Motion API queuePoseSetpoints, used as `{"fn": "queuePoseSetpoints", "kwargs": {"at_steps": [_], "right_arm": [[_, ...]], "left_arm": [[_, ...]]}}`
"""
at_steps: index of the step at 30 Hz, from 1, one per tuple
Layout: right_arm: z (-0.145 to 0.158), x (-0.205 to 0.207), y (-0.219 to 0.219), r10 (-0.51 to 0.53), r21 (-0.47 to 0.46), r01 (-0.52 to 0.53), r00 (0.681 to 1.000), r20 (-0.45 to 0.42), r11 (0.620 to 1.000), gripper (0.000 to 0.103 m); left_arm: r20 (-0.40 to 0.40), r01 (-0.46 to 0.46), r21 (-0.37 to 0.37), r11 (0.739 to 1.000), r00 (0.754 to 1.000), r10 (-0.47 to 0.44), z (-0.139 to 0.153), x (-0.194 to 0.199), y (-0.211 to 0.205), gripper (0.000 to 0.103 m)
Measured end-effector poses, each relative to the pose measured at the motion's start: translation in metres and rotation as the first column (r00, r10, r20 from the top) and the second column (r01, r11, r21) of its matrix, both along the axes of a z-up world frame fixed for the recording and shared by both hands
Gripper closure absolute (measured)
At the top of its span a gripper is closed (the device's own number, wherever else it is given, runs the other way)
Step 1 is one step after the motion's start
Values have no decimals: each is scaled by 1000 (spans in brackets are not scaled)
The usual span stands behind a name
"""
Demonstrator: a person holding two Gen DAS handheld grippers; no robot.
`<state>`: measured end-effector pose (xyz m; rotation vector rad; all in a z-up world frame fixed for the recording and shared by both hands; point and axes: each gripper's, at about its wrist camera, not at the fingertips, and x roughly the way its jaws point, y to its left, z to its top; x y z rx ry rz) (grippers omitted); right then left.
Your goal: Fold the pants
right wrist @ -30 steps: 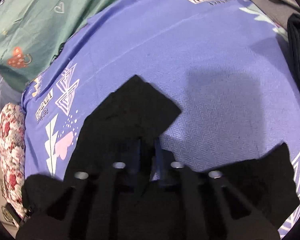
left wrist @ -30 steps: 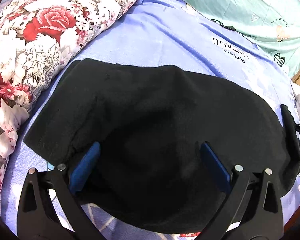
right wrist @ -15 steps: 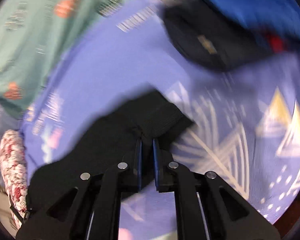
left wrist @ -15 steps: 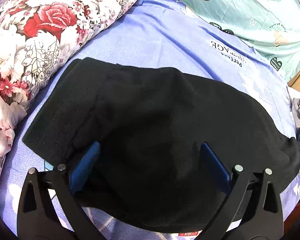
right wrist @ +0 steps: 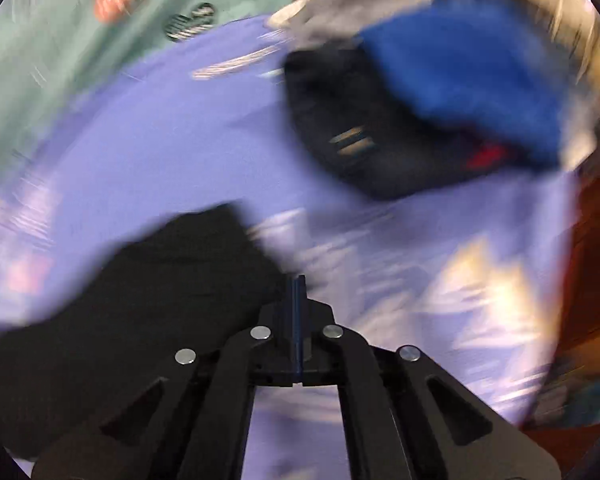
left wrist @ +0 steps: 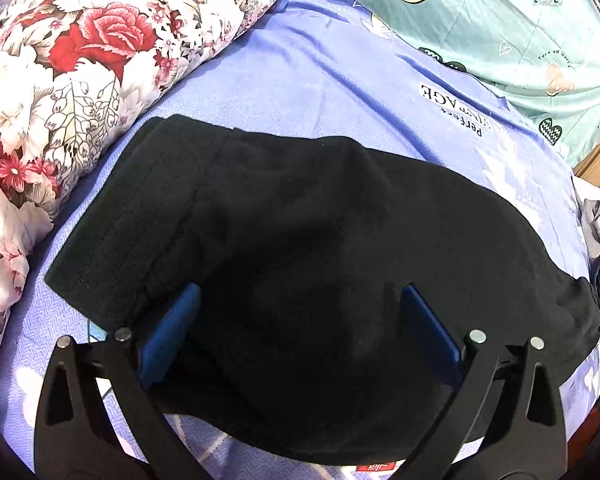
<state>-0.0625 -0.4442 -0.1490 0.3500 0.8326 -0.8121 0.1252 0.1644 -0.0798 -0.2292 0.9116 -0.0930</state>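
Observation:
Black pants (left wrist: 300, 220) lie spread flat on the purple bedsheet (left wrist: 300, 80), with the banded edge to the left. My left gripper (left wrist: 298, 292) stands open, its blue pads wide apart over the near part of the cloth and gripping nothing. The right wrist view is blurred. There the pants (right wrist: 140, 300) end just left of my right gripper (right wrist: 298, 280). Its jaws are closing the last bit: the blue pads meet, and I see no cloth between them.
A red-and-white floral quilt (left wrist: 80, 60) borders the sheet on the left, a teal quilt (left wrist: 500, 20) at the back. A pile of other clothes, blue (right wrist: 460, 72) over dark (right wrist: 360, 132), lies beyond the right gripper. A wooden bed edge (right wrist: 592, 280) is at right.
The right gripper swung right toward the clothes pile; the pants end once between its pads now lies beside them, and the pads have closed together. The pants now lie flatter and more stretched out. The left gripper stayed put.

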Motion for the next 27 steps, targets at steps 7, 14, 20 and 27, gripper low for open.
{"fn": "queuePoseSetpoints", "kwargs": {"at_steps": [7,14,20,27], "right_arm": [[37,27,42,226,68,-250,941,250,966,35],[37,126,157,705,61,-723,686,177,688,42],[23,164,184,844,135,-841,534,58,523,49],[-1,165,212,898,94,-893,435,-72,440,54]], "left_arm": [[24,-10,-72,997,1000,12,2,-5,7,2],[8,-11,-10,1000,1000,11,2,-4,-3,2],[10,-13,-22,1000,1000,13,2,-1,-4,2],[9,-12,-19,1000,1000,12,1,0,-3,2]]}}
